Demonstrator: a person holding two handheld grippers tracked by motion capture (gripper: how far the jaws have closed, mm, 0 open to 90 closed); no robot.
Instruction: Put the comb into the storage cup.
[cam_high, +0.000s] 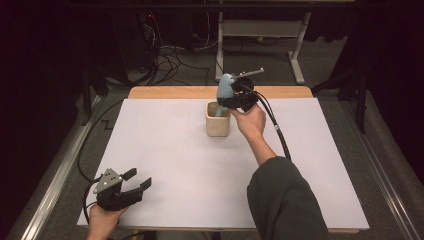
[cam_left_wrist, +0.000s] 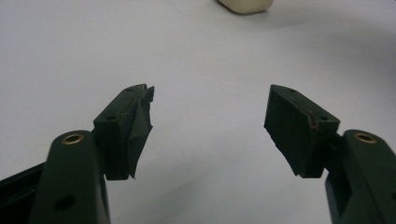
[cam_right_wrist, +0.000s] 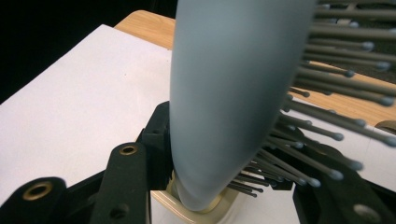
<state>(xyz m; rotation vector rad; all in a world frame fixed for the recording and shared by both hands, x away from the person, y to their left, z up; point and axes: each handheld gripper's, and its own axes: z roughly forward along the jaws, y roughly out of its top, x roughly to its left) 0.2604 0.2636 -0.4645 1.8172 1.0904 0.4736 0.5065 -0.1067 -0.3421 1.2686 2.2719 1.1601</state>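
High view: the right gripper (cam_high: 235, 97) holds a pale blue hairbrush (cam_high: 224, 89) by its head above a cream square holder (cam_high: 218, 119) near the far middle of the white table cover (cam_high: 165, 155). The handle end dips into the holder's mouth. The left gripper (cam_high: 131, 186) rests at the near left corner, well apart, jaws spread and empty.

Left gripper view: the two black jaws stand wide with bare cover between them, and the holder's base (cam_left_wrist: 245, 4) sits far off at the top edge. This hand is not steadying the holder, so a sideways push from the brush could, I judge, tip or slide it.

Right gripper view: the jaws clamp the brush head (cam_right_wrist: 233, 93), one against its smooth back, the other among the bristles (cam_right_wrist: 322, 126). The handle's tip sits just inside the holder's rim (cam_right_wrist: 205, 217). Bristles give under pressure, so the grip may twist. Letting go while the brush leans could topple the light holder.
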